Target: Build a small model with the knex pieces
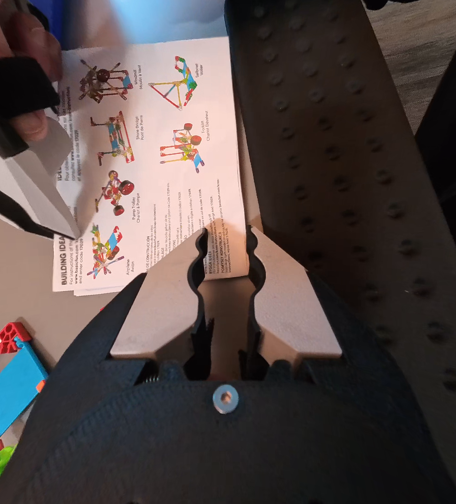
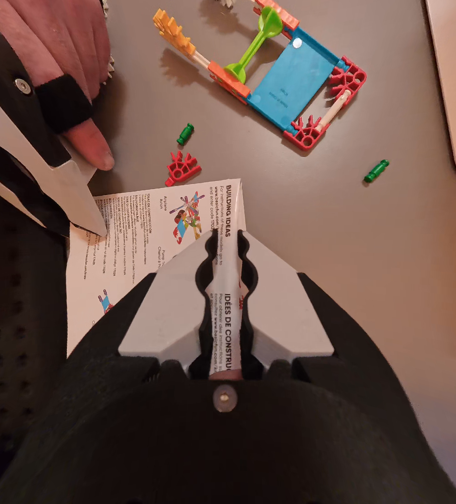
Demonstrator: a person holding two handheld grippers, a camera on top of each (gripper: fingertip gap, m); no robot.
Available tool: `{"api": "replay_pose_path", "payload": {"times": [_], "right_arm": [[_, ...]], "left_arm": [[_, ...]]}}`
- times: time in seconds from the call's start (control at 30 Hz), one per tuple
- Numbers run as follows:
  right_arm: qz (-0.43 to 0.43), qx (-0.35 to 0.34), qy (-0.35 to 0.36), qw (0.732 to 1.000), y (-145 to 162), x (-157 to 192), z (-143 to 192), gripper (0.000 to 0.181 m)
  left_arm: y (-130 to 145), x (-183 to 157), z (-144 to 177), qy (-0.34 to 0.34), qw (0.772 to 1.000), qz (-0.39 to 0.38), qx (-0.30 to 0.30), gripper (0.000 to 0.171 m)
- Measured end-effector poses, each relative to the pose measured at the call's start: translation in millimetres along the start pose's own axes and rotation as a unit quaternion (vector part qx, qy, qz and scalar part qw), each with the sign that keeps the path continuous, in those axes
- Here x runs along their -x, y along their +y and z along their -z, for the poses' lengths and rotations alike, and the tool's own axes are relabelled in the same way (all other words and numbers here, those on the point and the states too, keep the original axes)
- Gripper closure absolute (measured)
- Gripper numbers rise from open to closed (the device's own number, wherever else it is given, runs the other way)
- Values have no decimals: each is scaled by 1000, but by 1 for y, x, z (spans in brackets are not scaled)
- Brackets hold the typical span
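Observation:
A white instruction booklet (image 1: 167, 141) with coloured model pictures lies on the grey table (image 1: 11, 259). My left gripper (image 1: 227, 231) is open, with its tips over the booklet's near right corner and nothing between the fingers. My right gripper (image 2: 225, 231) is shut on the curled-up edge of a page of the booklet (image 2: 139, 231). In the left wrist view the right gripper (image 1: 71, 234) reaches in from the upper left, held by a hand, with the page raised by it. In the right wrist view the left gripper (image 2: 96, 229) touches the booklet's far left corner.
A toy frame with a blue panel (image 2: 289, 81), red corners and a green spool lies beyond the booklet; it also shows in the left wrist view (image 1: 8, 387). A loose red connector (image 2: 182, 169) and two green rods (image 2: 185, 133) (image 2: 376, 171) lie nearby. A black perforated surface (image 1: 344, 191) borders the booklet. Between my right fingertips and the loose red connector (image 2: 182, 169) there is roughly 6 cm.

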State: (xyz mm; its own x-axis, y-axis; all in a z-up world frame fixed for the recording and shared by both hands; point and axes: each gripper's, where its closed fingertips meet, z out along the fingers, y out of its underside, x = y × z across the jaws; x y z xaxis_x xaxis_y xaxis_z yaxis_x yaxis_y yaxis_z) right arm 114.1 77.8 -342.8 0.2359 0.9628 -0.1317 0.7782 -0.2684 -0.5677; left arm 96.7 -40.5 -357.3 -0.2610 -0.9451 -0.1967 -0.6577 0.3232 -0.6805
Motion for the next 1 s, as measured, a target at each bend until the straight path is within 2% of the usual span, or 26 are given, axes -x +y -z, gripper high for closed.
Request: {"api": "replay_pose_path", "payload": {"times": [0.33,1.0], "right_arm": [[36,-53,7,998,-25,15,25,177],[46,-55,18,997,-27,19,30,177]], "left_arm": [[-1,0,-2,0,1000,-8,-1,151],[-4,5,-5,-3,1000,-12,-3,152]]}}
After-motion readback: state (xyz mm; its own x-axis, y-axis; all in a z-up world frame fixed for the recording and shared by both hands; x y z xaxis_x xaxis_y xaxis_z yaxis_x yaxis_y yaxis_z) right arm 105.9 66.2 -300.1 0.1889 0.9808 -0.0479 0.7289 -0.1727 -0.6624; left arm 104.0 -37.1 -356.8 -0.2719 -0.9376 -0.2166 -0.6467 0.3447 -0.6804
